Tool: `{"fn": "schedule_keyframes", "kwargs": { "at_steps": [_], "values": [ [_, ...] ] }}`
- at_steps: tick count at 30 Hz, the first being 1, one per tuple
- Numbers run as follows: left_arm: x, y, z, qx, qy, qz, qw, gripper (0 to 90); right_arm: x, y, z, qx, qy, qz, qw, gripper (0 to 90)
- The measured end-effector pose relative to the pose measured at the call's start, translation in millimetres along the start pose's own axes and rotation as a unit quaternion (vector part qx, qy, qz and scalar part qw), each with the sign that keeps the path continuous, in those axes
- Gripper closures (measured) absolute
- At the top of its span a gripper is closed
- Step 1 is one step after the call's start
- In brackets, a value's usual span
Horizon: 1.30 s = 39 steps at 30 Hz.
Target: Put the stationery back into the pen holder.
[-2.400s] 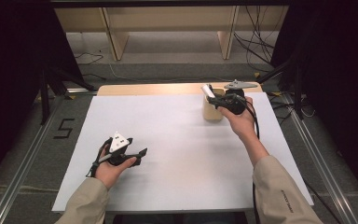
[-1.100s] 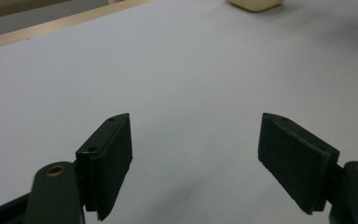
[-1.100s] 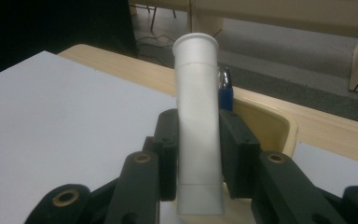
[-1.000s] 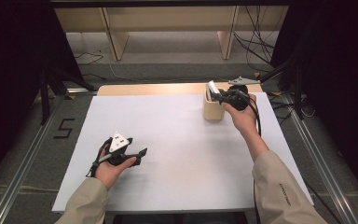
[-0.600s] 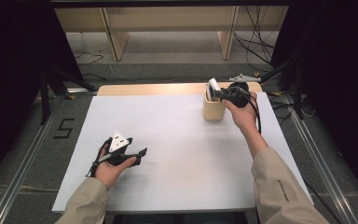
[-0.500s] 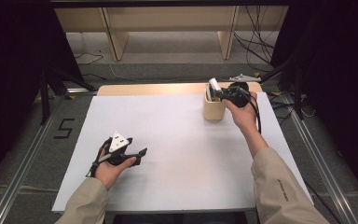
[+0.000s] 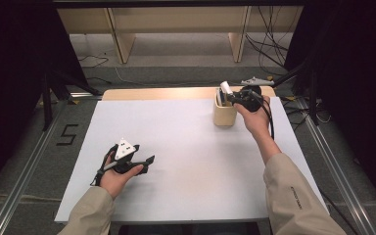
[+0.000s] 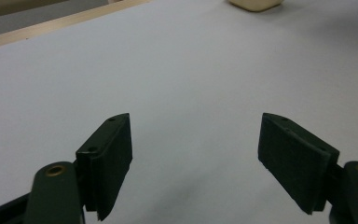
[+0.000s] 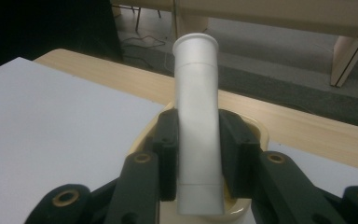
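A cream cup [image 7: 224, 114] stands at the far right of the white table top [image 7: 186, 147]. My right gripper [image 7: 231, 96] is shut on a white tube [image 7: 224, 90] and holds it upright over the cup's mouth. In the right gripper view the white tube [image 9: 197, 121] sits between both black pads, cap end up, its lower end inside the cream cup [image 9: 256, 135]. My left gripper [image 7: 149, 160] rests near the front left of the table. In the left gripper view my left gripper [image 8: 196, 154] stands open with nothing between its jaws, and the cream cup [image 8: 255, 4] shows far off.
A wooden strip [image 7: 156, 93] runs along the table's far edge. Beyond it are shelf legs [image 7: 122, 44] and loose cables [image 7: 269, 44] on the floor. Metal rails [image 7: 24, 166] flank the table on both sides.
The right gripper has carried the white tube a little farther back and to the right, over the cup. The left gripper has stayed put.
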<state>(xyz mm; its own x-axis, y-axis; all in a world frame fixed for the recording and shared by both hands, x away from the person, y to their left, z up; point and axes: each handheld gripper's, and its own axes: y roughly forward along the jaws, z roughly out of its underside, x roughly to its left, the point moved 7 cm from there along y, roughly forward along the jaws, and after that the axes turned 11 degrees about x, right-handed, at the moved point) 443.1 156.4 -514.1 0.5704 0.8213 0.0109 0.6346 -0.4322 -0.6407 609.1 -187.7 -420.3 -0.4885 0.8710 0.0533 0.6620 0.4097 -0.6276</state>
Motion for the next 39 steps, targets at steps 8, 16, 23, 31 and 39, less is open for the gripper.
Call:
{"fn": "schedule_keyframes", "kwargs": {
  "at_steps": [8, 16, 23, 31, 39],
  "values": [
    [-0.2, 0.4, 0.0, 0.001, 0.000, 0.000, 1.0000, 25.9, -2.1, 1.8, -1.5, 0.002, 0.001, 0.003, 1.0000, 70.5],
    [0.0, 0.3, 0.0, 0.001, 0.000, 0.000, 1.0000, 25.9, -1.6, 3.9, -3.9, 0.002, 0.001, 0.006, 1.0000, 70.5],
    [0.0, 0.4, 0.1, 0.001, 0.000, 0.000, 1.0000, 25.9, -0.1, 5.0, -7.1, 0.001, -0.002, 0.008, 1.0000, 70.4],
    [0.3, 0.2, 0.1, 0.000, 0.000, 0.000, 1.0000, 25.9, 0.0, 8.0, -8.3, 0.003, -0.001, 0.007, 1.0000, 70.5],
    [0.1, 0.4, 0.0, 0.000, 0.000, 0.000, 1.0000, 25.9, -2.8, 8.1, -8.0, 0.002, 0.001, 0.011, 0.9999, 70.4]
  ]
}}
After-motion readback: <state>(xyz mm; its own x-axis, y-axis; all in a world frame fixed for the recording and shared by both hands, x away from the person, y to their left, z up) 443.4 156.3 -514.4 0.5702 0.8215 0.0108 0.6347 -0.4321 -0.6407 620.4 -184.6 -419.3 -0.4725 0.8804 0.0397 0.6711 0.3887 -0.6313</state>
